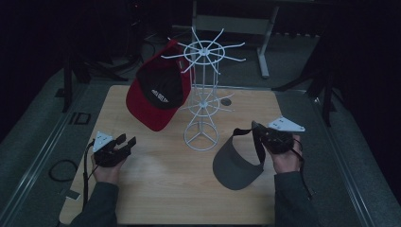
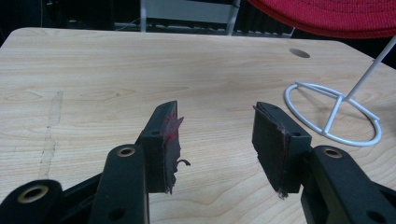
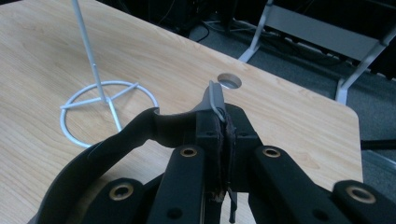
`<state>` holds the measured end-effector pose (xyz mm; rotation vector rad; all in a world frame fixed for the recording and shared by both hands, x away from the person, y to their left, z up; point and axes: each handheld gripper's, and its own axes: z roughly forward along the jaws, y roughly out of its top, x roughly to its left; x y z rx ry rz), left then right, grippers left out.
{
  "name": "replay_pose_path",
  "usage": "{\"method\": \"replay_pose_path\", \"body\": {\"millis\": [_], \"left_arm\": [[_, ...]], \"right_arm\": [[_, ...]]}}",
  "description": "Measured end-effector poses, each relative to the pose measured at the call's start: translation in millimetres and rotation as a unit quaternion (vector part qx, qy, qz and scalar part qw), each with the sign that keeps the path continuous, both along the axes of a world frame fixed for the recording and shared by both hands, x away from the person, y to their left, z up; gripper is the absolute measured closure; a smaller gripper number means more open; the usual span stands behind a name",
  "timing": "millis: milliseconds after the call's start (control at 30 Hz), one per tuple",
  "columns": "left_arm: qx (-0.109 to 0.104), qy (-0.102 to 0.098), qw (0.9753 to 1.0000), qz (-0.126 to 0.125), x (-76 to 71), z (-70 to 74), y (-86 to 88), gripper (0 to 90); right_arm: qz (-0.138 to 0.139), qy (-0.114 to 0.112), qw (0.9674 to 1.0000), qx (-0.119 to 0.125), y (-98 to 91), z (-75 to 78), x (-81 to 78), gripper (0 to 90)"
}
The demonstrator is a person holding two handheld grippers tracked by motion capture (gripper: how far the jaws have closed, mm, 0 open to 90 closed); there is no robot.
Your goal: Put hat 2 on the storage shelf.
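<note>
Between the closed jaws of the right claw [image 1: 259, 133]: the band of a grey visor [image 1: 235, 163], clamped near its strap end, brim hanging down and to the left of the claw, low over the bench [image 1: 161, 189]. In the right gripper view, same grip up close, pads pressed together on the band, a thin metal clip or buckle poking up just above them. Ahead and left of that claw: a white wire hat rack [image 1: 202, 94], round base on the bench, spokes fanning out at two levels. On an upper spoke, far side from the right claw: a red and black cap [image 1: 158, 92], already hung.

Off to the left of the rack, the left claw [image 1: 126, 144], jaws well apart, nothing between them, hovering above bare wood; in the left gripper view, rack base ahead to the right and the red cap's brim overhead.

Step in hand, by the look of it: carrying the visor toward the rack for hanging. Next move likely calls for lifting the visor up to spoke height, turning the band so its loop opens toward a free spoke, then threading it on before releasing. Left claw free to steady the rack's stem or spread the band if needed. Risk: nudging the light rack or knocking the cap.
</note>
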<state>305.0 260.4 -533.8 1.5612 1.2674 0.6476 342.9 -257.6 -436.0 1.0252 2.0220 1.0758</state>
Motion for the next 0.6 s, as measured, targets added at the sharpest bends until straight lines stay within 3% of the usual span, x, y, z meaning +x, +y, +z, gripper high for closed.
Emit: {"method": "replay_pose_path", "body": {"millis": [600], "left_arm": [[0.001,-0.001,1.0000,0.000,0.2,-0.2,-0.5,51.2]], "right_arm": [[0.027,-0.047,0.9985,-0.003,9.9,19.5,-14.8,86.2]]}}
